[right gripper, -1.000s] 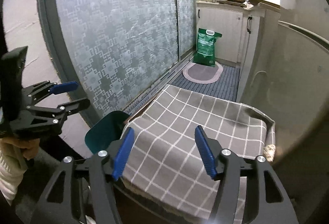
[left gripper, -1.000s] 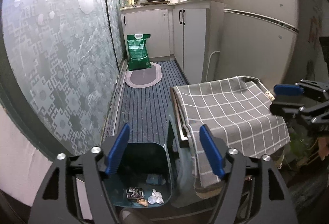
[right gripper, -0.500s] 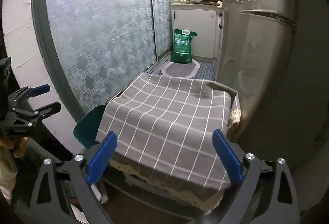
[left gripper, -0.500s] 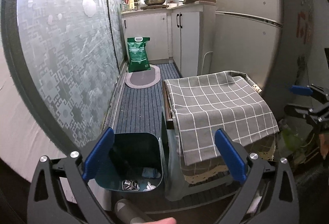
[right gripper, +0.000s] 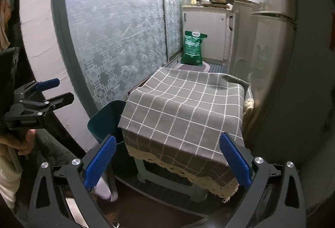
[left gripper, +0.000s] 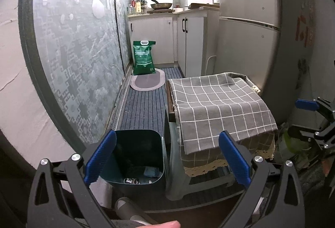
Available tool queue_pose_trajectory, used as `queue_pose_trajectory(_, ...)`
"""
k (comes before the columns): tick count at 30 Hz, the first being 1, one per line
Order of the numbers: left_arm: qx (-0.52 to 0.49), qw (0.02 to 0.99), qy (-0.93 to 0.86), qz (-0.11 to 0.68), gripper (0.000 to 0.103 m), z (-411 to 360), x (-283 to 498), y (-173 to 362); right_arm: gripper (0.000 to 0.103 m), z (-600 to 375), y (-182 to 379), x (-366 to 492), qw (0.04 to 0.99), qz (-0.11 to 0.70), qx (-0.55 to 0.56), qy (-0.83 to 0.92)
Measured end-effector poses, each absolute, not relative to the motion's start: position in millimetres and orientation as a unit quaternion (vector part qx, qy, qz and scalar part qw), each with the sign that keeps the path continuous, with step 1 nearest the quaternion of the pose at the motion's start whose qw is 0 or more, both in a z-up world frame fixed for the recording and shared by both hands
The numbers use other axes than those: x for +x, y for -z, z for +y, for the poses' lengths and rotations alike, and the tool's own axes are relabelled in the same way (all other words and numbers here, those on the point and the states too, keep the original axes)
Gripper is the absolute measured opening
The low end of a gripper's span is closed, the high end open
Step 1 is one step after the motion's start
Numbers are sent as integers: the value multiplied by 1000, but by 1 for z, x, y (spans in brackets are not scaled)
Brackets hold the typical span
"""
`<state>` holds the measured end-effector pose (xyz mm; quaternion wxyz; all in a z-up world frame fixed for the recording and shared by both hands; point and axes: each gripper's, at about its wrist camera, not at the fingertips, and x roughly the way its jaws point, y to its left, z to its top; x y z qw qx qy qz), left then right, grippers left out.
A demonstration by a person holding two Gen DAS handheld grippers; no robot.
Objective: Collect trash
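Observation:
A dark teal trash bin [left gripper: 136,156] stands on the floor left of a stool; scraps of trash [left gripper: 150,172] lie at its bottom. In the right wrist view only the trash bin's rim [right gripper: 108,114] shows beside the cloth. My left gripper [left gripper: 167,158] hangs back from the bin, wide open, nothing between its blue pads. My right gripper [right gripper: 167,159] is wide open too and empty, facing the grey checked cloth [right gripper: 184,110]. Each gripper shows at the edge of the other's view: the right gripper [left gripper: 314,119] and the left gripper [right gripper: 41,96], held by a hand.
The grey checked cloth [left gripper: 219,106] covers a plastic stool [left gripper: 178,186]. A patterned glass sliding door [left gripper: 73,49] runs along the left, a fridge [left gripper: 247,29] stands on the right. A green sack [left gripper: 144,57] and an oval mat [left gripper: 146,81] lie down the striped-carpet aisle.
Both grippers have opened wider and drawn back from the bin and stool, so more of the floor, stool legs and cloth fringe shows.

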<state>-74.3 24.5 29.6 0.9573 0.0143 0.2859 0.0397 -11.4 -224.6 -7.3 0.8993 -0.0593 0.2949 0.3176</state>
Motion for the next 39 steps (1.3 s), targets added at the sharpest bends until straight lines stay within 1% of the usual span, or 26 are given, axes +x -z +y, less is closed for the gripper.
queue_pose_trajectory(39, 5, 954, -51, 296, 100, 31, -75, -29, 100, -209, 12, -12, 895, 299, -75, -322)
